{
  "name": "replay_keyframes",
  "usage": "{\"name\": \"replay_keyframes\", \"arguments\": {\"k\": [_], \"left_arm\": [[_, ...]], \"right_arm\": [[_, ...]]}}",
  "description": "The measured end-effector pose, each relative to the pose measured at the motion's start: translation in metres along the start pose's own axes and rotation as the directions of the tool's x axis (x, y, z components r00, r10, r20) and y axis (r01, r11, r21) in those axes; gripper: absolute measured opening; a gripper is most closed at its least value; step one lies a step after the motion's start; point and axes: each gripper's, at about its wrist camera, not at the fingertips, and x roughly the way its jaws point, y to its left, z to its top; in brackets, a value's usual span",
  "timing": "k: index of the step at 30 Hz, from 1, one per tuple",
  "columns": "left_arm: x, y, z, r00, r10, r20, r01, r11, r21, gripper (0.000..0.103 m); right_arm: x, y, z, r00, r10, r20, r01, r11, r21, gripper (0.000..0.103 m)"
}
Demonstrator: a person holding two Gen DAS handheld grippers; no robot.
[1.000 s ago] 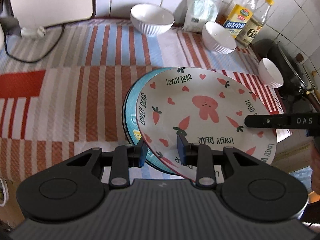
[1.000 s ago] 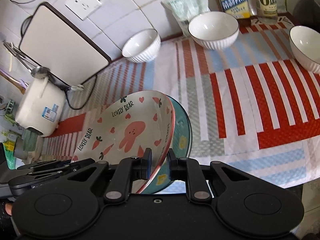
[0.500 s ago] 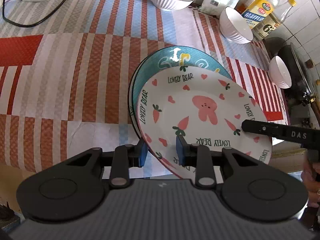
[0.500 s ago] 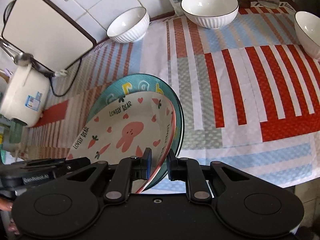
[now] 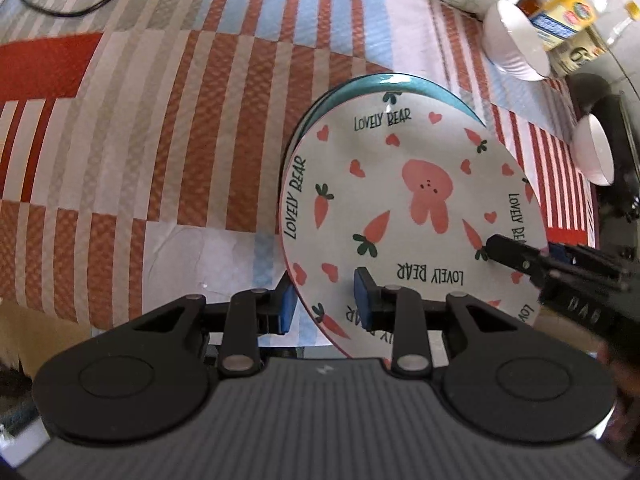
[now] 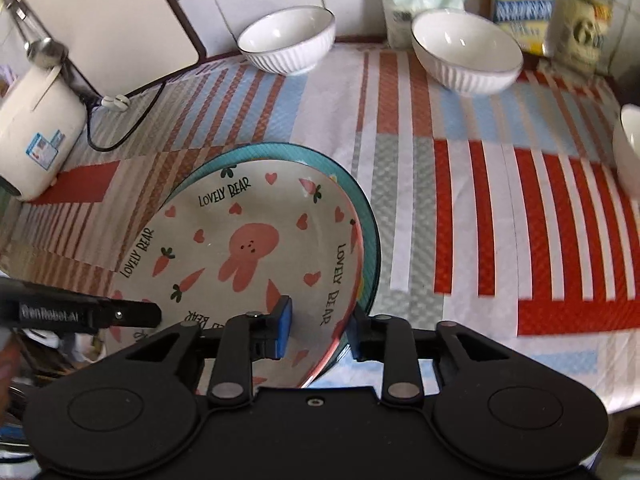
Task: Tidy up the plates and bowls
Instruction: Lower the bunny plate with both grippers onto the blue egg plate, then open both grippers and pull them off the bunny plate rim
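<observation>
Striped red-and-blue cloth covers the counter; the bunny plate now sits stacked on the teal plate, white bowls well apart near the tiled wall. Right gripper has just been opening, its pads apart with the rim between them, while the left gripper looks clamped on the bunny plate's near rim. Best to loosen the left too and draw both straight back without dragging the stack.
</observation>
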Motion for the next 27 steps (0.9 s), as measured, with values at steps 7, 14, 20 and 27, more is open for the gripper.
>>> {"name": "replay_keyframes", "arguments": {"k": [7, 14, 20, 27], "left_arm": [[0.008, -0.01, 0.01, 0.996, 0.044, -0.079, -0.042, 0.999, 0.025, 0.032], [0.016, -0.018, 0.023, 0.984, 0.075, -0.161, -0.063, 0.995, 0.076, 0.035], [0.011, -0.013, 0.024, 0.986, 0.088, -0.142, -0.07, 0.99, 0.125, 0.033], [-0.017, -0.005, 0.026, 0.992, 0.099, -0.079, -0.083, 0.98, 0.182, 0.029]], "right_arm": [[0.0, 0.005, 0.002, 0.997, -0.053, 0.055, 0.057, 0.996, -0.07, 0.039], [0.01, 0.019, 0.023, 0.991, -0.114, -0.065, 0.102, 0.982, -0.162, 0.052], [0.021, 0.023, 0.018, 0.983, -0.163, -0.082, 0.152, 0.979, -0.135, 0.064], [-0.001, -0.002, -0.005, 0.997, -0.041, 0.057, 0.039, 0.998, 0.041, 0.063]]}}
